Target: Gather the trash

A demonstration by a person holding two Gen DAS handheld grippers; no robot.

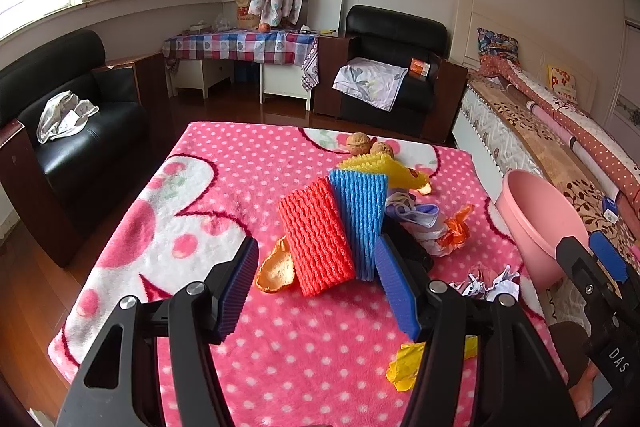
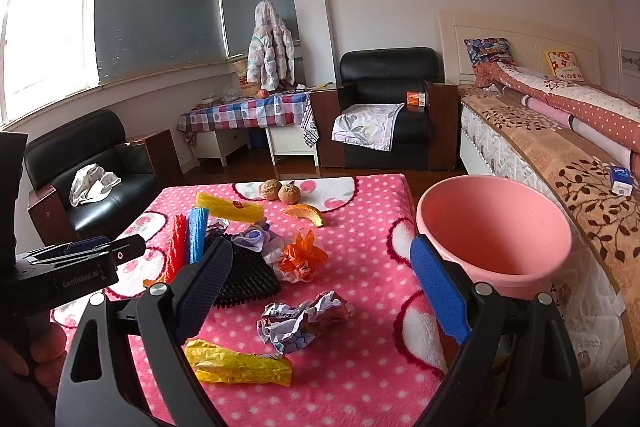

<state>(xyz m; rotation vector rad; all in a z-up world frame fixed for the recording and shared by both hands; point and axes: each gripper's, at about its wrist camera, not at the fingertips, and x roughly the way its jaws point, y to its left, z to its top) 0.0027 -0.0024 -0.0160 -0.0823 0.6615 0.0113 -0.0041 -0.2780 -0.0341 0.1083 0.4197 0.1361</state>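
- Your round pink plastic basin (image 2: 496, 227) sits empty at the edge of the pink polka-dot fleece blanket (image 1: 280, 347); nothing is collected yet.
- Beside the basin lies all the trash: red foam net sleeve (image 1: 316, 239), blue foam net sleeve (image 1: 362, 219), crumpled printed paper (image 2: 304, 317), yellow plastic wrapper (image 2: 240, 365).
- Your left gripper (image 1: 318, 291) and right gripper (image 2: 320, 285) hang spread, empty.

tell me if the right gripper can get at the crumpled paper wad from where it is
Probably yes: the right gripper is open and empty, and the crumpled paper wad lies on the blanket just ahead between its fingers, with nothing on top.
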